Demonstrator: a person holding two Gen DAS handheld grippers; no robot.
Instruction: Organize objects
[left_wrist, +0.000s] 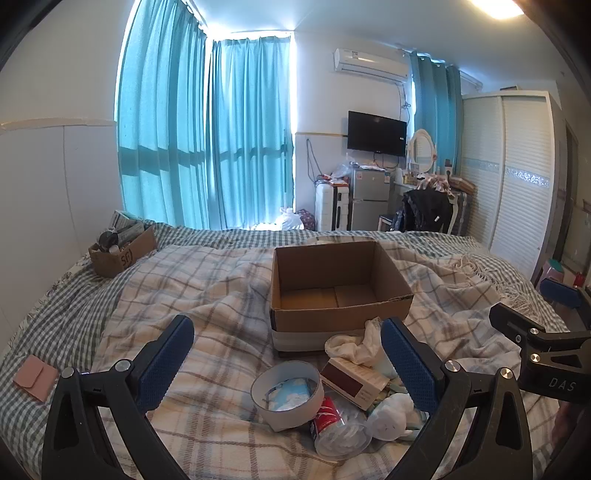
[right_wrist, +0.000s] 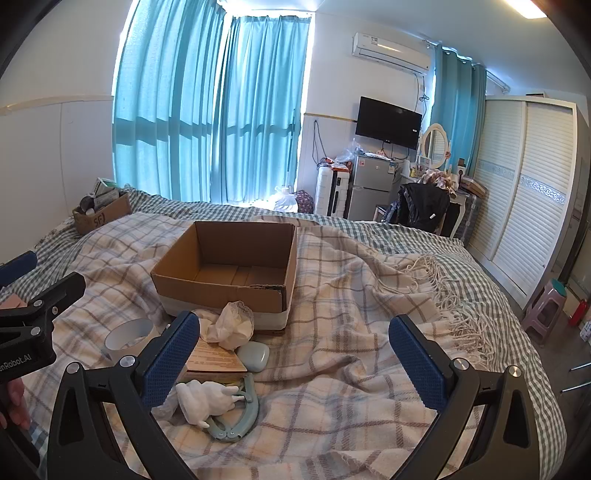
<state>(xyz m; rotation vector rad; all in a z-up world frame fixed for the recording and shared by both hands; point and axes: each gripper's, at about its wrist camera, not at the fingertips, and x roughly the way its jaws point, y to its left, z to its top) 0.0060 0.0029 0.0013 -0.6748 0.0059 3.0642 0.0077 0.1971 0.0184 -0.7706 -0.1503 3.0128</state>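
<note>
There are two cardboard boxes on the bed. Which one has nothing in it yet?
The large cardboard box in the middle of the plaid blanket: its bare floor shows. The small cardboard box, far left near the curtains, is stuffed with items.

You see a matt brown cardboard box (left_wrist: 341, 291) on a soft woven checked blanket (left_wrist: 207, 291); your tongs (left_wrist: 288, 363) carry rough blue textured pads (left_wrist: 408, 363) on matt black plastic.
</note>
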